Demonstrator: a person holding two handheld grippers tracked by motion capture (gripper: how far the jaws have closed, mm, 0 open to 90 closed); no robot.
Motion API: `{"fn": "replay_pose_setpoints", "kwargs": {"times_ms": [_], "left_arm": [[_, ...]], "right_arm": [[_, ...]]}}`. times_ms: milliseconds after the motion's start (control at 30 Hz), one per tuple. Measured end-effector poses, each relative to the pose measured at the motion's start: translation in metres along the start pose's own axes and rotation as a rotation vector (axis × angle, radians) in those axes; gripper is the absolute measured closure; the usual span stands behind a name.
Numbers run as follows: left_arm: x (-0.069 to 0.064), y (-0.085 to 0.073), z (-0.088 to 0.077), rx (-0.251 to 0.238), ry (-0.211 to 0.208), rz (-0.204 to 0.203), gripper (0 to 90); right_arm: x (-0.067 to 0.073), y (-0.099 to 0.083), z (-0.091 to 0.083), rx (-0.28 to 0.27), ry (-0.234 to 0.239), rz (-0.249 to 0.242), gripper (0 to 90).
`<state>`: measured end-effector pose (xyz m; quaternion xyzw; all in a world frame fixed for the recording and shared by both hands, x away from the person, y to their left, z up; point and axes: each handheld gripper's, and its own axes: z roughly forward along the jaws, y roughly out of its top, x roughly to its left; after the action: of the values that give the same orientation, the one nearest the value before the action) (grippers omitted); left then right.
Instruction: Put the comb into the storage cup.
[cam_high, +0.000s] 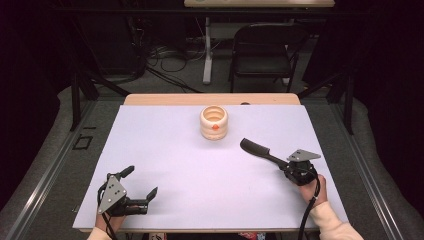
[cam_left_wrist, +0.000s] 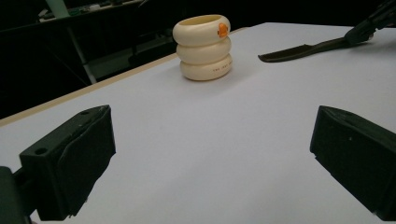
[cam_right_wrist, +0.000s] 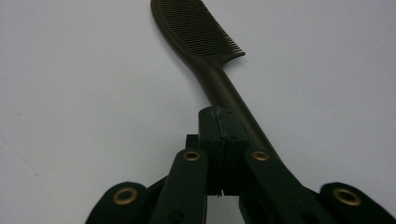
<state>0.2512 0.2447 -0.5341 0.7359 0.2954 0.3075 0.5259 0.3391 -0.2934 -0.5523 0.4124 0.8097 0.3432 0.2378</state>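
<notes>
Left gripper near front edge of the white surface, jaws wide apart, nothing between them. Right gripper jaws clamped on the handle of the dark plastic comb; right gripper view resolves the comb teeth, the high view doesn't. Comb head lies towards mid-surface. Farthest back: cream ribbed ring-stack cup; left gripper view shows its orange sticker side-on.
</notes>
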Motion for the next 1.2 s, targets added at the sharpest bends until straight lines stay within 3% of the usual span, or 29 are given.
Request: {"fn": "replay_pose_setpoints", "kwargs": {"times_ms": [1200], "left_arm": [[0.000, 0.000, 0.000, 0.001, 0.004, 0.001, 0.2]], "right_arm": [[-0.006, 0.003, 0.012, 0.044, -0.058, -0.026, 90.0]]}}
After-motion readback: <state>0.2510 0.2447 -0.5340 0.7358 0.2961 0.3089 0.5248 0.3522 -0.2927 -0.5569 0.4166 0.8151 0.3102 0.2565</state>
